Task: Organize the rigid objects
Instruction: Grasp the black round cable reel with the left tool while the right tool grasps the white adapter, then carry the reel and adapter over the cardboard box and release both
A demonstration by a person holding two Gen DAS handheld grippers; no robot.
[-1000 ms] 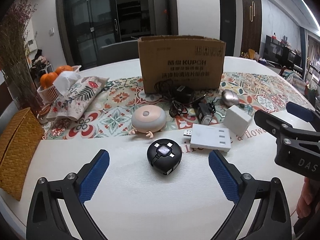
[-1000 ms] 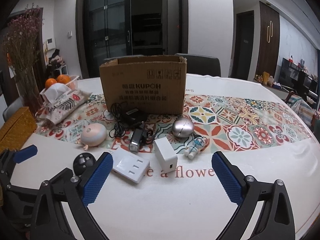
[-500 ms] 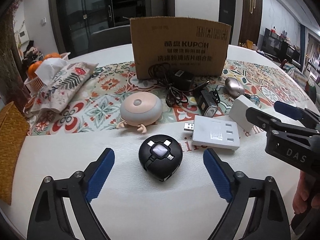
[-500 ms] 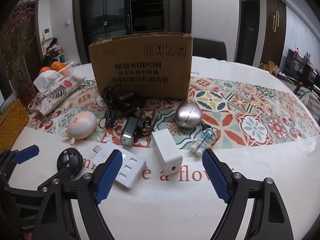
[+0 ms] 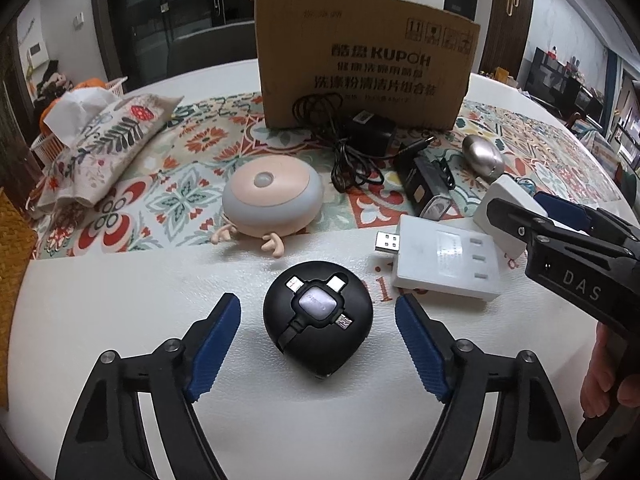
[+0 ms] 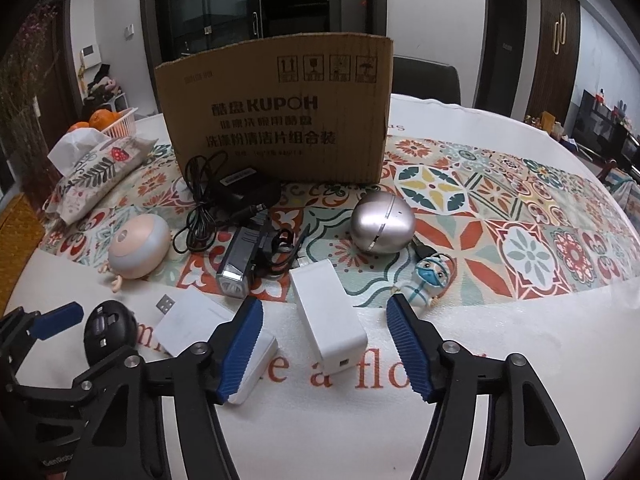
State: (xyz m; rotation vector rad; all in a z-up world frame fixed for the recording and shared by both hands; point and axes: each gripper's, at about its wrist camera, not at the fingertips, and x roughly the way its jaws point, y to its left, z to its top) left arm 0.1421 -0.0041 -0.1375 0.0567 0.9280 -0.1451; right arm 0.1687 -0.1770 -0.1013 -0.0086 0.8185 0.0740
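Note:
A black round cable reel (image 5: 318,318) lies on the white table between the blue pads of my left gripper (image 5: 317,302). The jaws are closing, with a gap still on each side of the reel. A white charger block (image 6: 328,320) stands between the pads of my right gripper (image 6: 324,304). Those jaws are closing too and do not touch the block. A flat white USB charger (image 5: 444,260) lies just left of the right gripper's left finger (image 6: 240,348). The cardboard box (image 6: 276,112) stands open-topped behind everything.
On the patterned runner lie a pink-grey round lamp (image 5: 272,198), a black adapter with cable (image 6: 240,196), a black light (image 6: 240,268), a silver egg (image 6: 382,222) and a masked figurine (image 6: 430,280). A tissue pouch (image 5: 104,144) and woven box (image 5: 12,280) sit left.
Both grippers have come forward and down toward the table. Their jaws have narrowed, the left around the cable reel and the right around the white charger block.

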